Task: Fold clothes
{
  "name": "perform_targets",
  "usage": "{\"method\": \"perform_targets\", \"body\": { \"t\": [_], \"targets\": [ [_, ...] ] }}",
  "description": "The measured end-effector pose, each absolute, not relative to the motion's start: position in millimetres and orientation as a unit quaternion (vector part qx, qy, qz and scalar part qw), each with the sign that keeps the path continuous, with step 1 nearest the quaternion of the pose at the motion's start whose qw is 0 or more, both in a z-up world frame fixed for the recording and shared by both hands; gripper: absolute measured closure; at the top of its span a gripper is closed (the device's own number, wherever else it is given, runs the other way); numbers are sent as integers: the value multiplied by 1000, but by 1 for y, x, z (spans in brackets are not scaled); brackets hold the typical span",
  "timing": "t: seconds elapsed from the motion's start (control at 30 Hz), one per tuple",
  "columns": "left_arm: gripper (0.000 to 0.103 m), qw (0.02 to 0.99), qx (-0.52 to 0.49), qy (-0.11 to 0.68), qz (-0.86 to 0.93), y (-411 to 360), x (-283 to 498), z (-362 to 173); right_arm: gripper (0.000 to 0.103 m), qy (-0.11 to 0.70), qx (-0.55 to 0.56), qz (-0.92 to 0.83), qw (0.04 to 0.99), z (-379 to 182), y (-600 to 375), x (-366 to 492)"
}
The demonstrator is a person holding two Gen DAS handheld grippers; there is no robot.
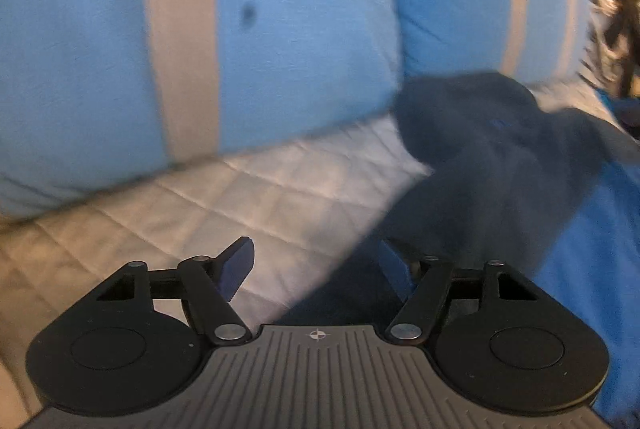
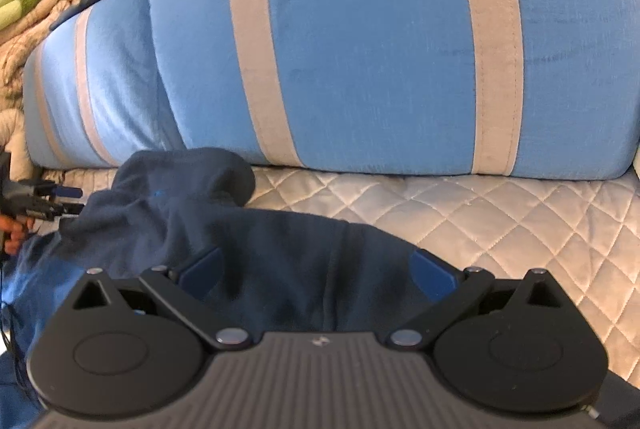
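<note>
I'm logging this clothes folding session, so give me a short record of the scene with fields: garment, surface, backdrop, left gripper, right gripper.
garment: dark blue garment, crumpled, unfolded
surface: quilted cover, pale, garment lying on it
backdrop: blue cushions with beige stripes, standing behind the garment
left hand-held gripper: open, garment edge between its fingers, not pinched
right hand-held gripper: open wide, over the garment, no grip visible

Matt navy knit garment [image 2: 280, 253] on a satiny quilted cover [image 2: 500, 221], beside velvety striped cushions [image 2: 360, 49]
</note>
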State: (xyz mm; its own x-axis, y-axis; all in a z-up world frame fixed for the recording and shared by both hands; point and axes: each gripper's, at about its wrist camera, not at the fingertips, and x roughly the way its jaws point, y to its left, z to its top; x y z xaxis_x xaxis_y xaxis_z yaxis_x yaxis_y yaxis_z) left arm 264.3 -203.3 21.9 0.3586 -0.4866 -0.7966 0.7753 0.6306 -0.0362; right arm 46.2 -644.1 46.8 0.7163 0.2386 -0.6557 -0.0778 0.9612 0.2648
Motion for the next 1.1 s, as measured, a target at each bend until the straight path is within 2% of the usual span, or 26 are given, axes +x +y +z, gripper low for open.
{"method": "perform_targets", "body": {
  "t": [0.33, 0.37, 0.43, 0.47, 0.5, 0.77, 1.1],
  "targets": [
    [34, 806, 248, 393, -367, -239, 254, -7, 0, 362, 99, 97, 922, 49, -632, 38],
    [37, 805, 251, 393, -367, -242, 253, -10, 0, 361, 99, 96, 922, 50, -631, 37],
    [72, 795, 228, 412, -381, -242, 255, -8, 0, 360, 97, 97, 923, 50, -630, 37],
    [74, 792, 231, 415, -384, -244, 253, -5, 0, 359, 95, 97, 924, 51, -629, 36],
    [84, 796, 250, 407, -371, -247, 249, -2, 0, 358, 89, 96, 924, 51, -628, 36],
    [85, 809, 433, 301, -259, -273, 214, -16, 0, 349, 58, 74, 933, 51, -628, 43],
    [82, 822, 397, 328, -242, -275, 223, -21, 0, 353, 15, -3, 936, 29, -634, 116]
  ]
}}
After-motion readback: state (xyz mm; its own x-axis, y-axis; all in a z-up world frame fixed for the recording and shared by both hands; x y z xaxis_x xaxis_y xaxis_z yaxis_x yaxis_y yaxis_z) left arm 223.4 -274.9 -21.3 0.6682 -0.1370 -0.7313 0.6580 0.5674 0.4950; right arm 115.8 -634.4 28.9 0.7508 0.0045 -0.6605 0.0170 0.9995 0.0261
